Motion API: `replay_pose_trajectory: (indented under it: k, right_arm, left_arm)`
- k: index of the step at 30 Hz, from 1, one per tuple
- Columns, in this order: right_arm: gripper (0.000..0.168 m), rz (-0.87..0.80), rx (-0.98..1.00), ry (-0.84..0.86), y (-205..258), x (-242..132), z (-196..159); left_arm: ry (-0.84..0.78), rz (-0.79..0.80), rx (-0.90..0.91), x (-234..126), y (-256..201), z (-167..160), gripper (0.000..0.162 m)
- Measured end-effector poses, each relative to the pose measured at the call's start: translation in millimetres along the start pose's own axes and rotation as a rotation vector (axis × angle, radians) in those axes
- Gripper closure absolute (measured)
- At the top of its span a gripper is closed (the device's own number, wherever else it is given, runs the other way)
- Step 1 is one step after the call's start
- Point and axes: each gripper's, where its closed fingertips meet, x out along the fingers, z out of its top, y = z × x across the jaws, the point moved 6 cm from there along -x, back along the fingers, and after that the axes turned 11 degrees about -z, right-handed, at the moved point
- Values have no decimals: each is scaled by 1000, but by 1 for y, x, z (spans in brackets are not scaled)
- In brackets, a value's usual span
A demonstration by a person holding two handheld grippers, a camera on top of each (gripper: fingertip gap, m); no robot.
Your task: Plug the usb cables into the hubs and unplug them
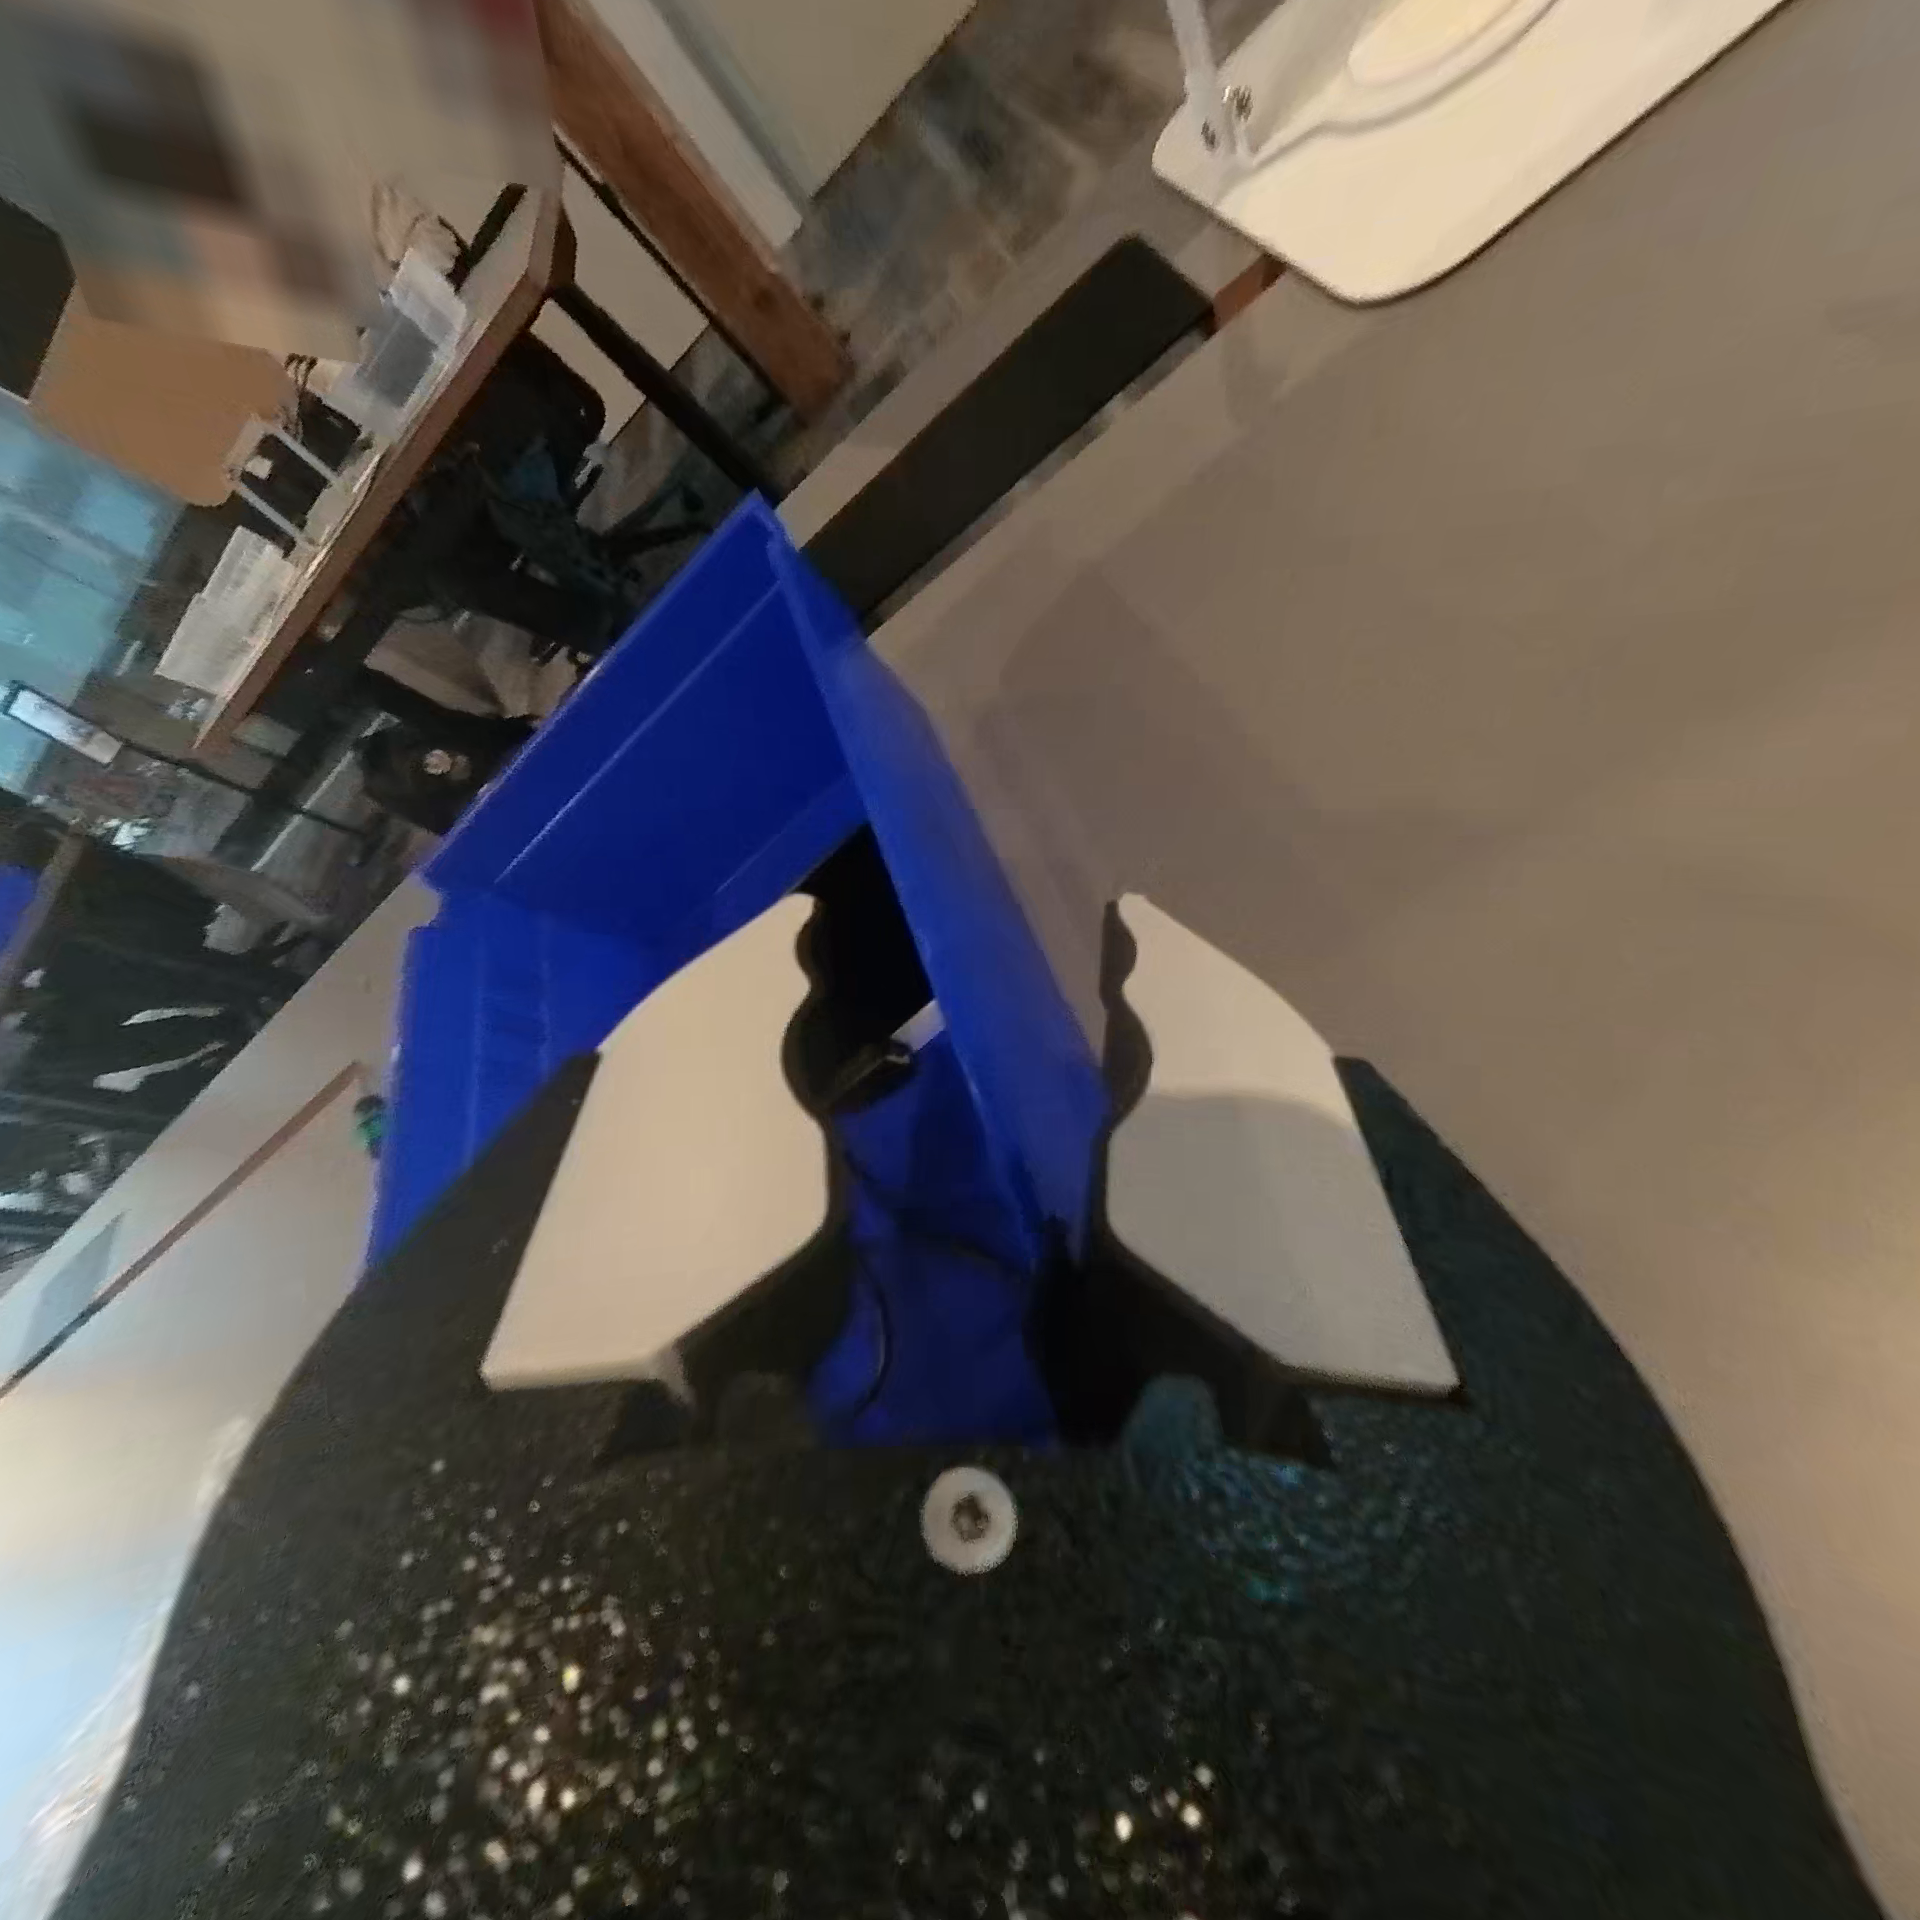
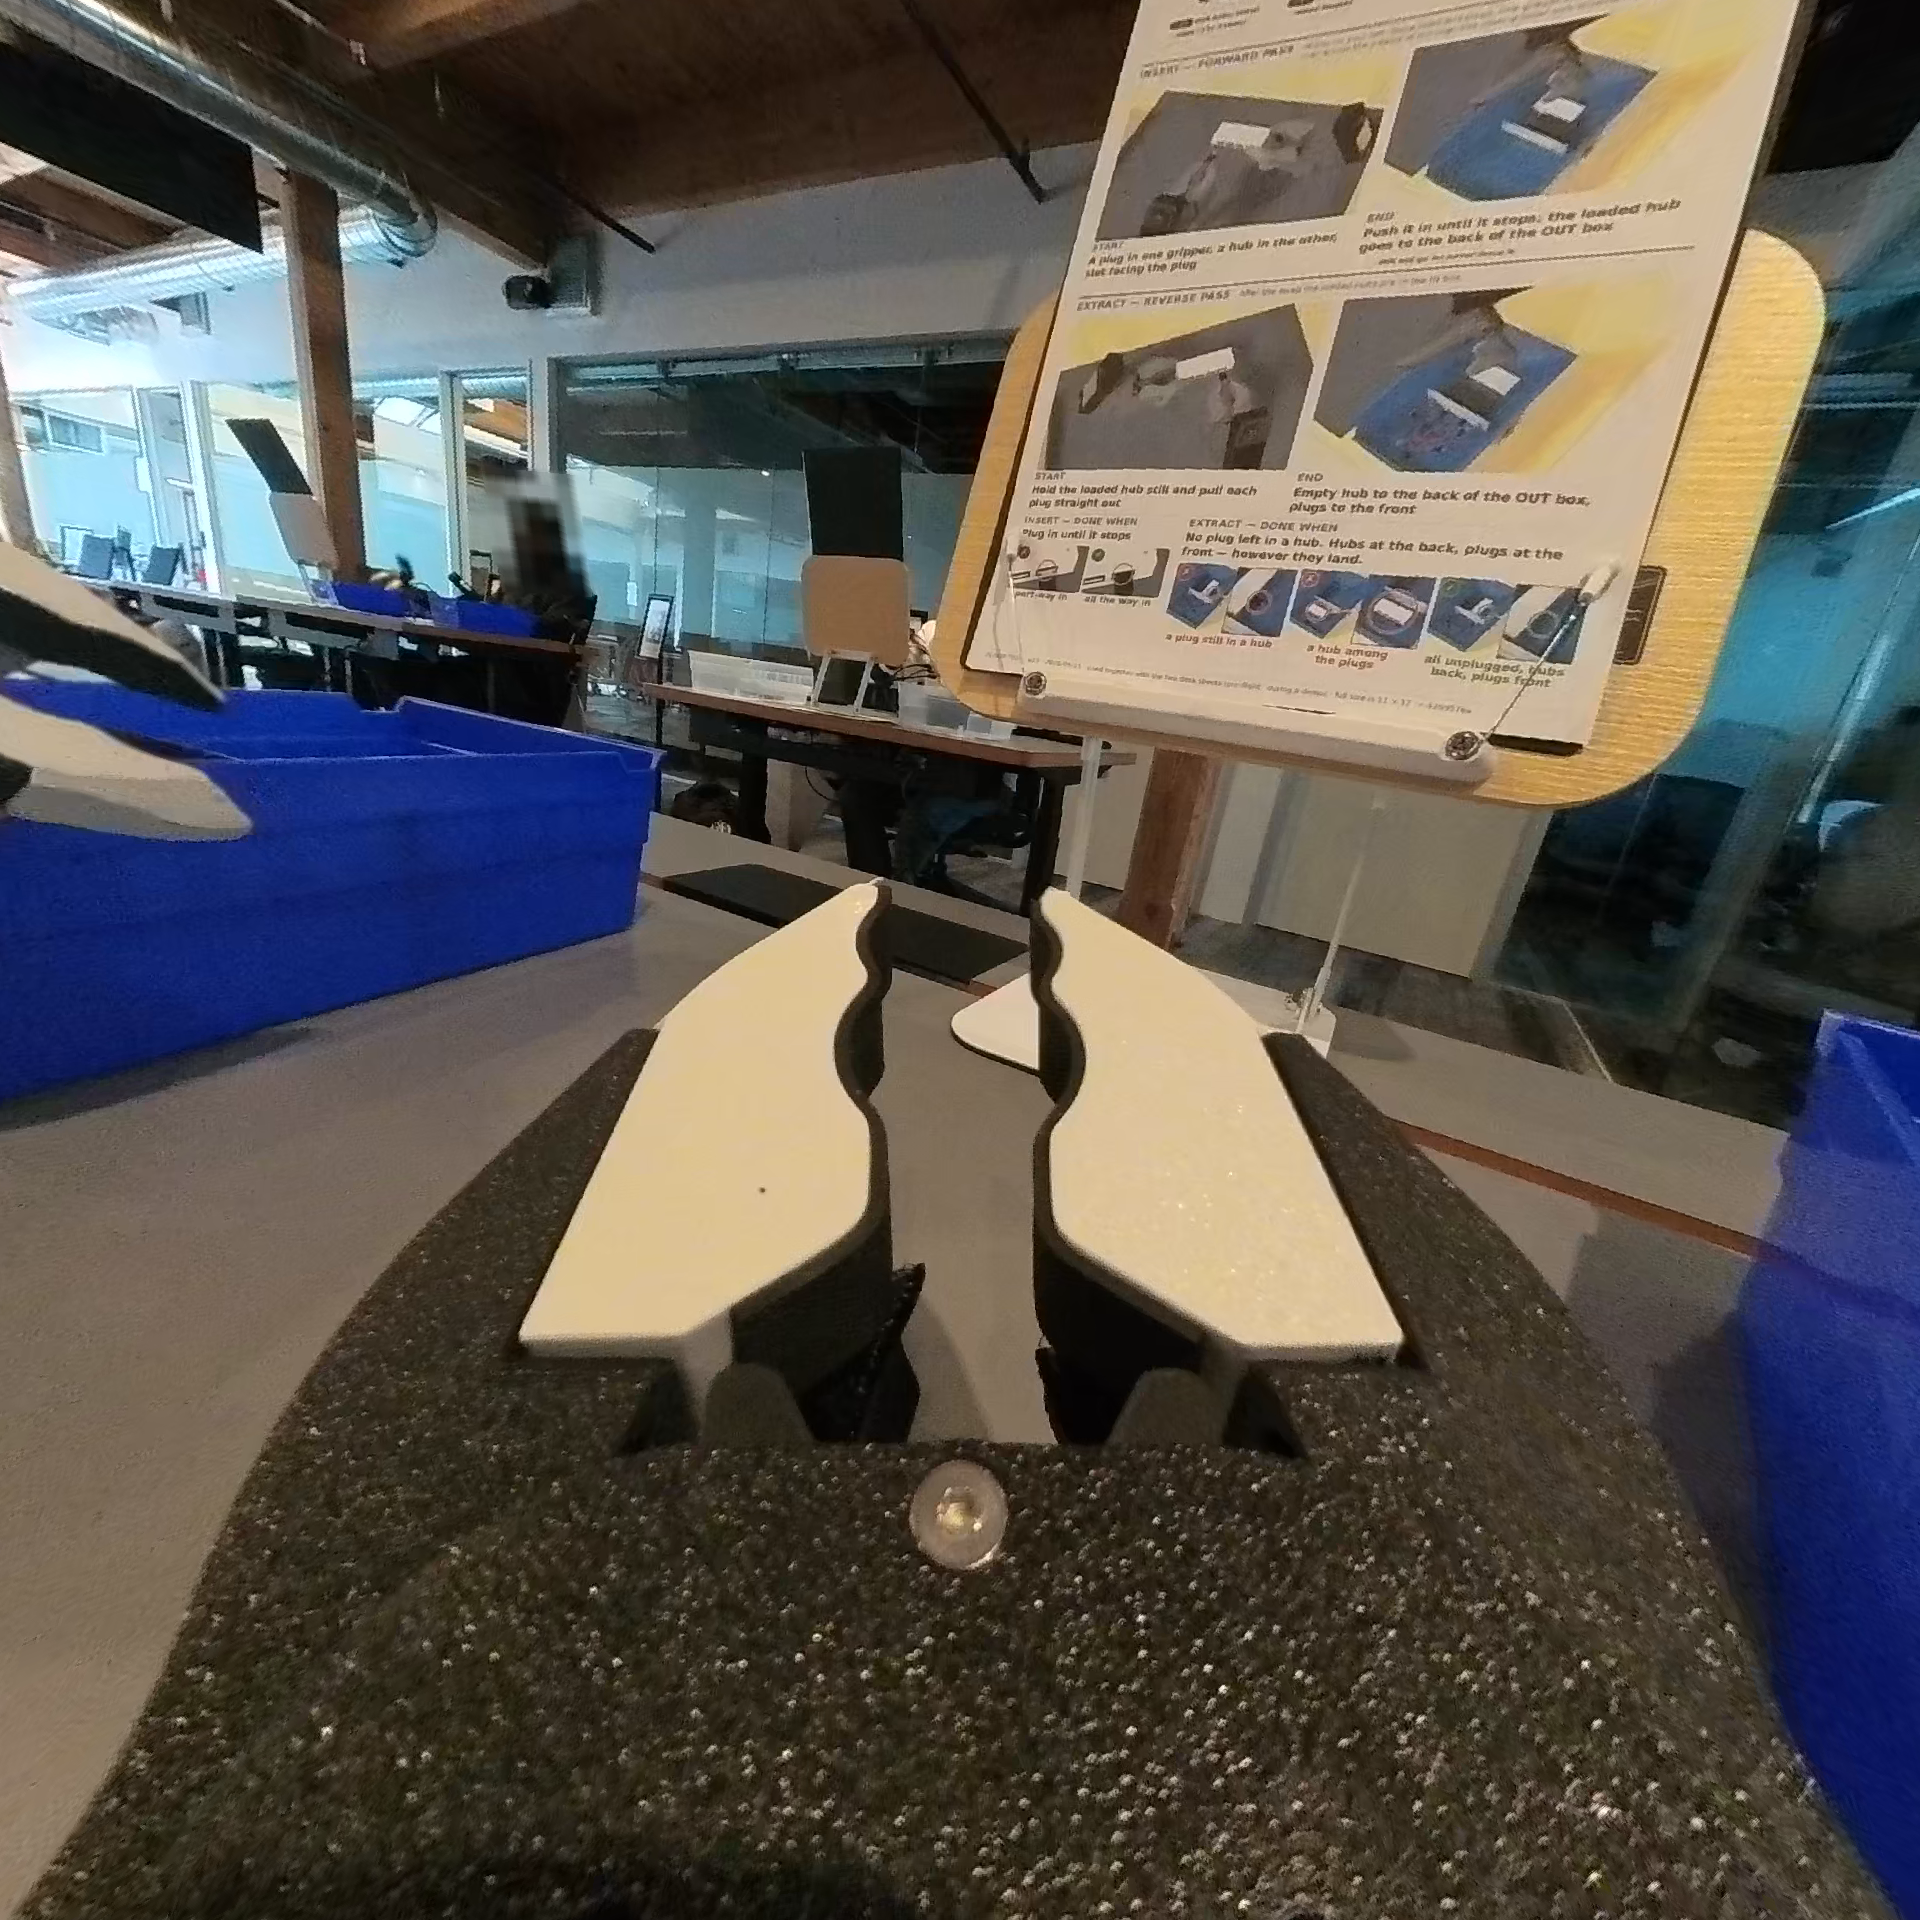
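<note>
So the left gripper [image 1: 966, 914] hangs spread over the blue bin [image 1: 665, 769], whose length runs along the table [image 1: 1507, 727] edge, right gripper [image 2: 961, 904] parted too, holding nothing.

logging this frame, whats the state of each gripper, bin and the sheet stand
left gripper: open, empty, over the blue plastic bin.
right gripper: open, empty, above the grey table.
blue plastic bin: upright on the table, a thin black cable inside.
second blue bin: at the right edge, contents hidden.
wooden stand with instruction sheet: upright, sheet clipped on.
</note>
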Motion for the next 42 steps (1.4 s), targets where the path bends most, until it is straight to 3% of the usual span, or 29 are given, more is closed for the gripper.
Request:
replay_pose_trajectory:
  k: [4, 8, 14, 19, 23, 34, 42]
  right_arm:
    - [144, 3, -4, 1, 1, 0, 0]
    - [145, 9, -12, 5, 2, 1, -1]
    - [145, 18, -34, 7, 5, 2, -1]
    - [146, 22, -39, 11, 6, 3, -1]
    - [146, 26, -54, 11, 7, 4, -1]
    - [147, 26, -59, 8, 7, 5, -1]
    - [149, -25, -83, -28, 2, 3, 5]
  left_arm:
    - [141, 42, 19, -6, 13, -17, 121]
    - [156, -25, -72, -11, 22, -29, 134]
    - [266, -164, -81, -13, 13, -49, 122]
    - [175, -239, -213, -14, 18, -53, 128]
    - [239, -164, -212, -11, 21, -59, 151]
    - [180, -205, -201, -25, 15, -53, 155]
    - [46, -319, -33, -54, -32, -48, 154]
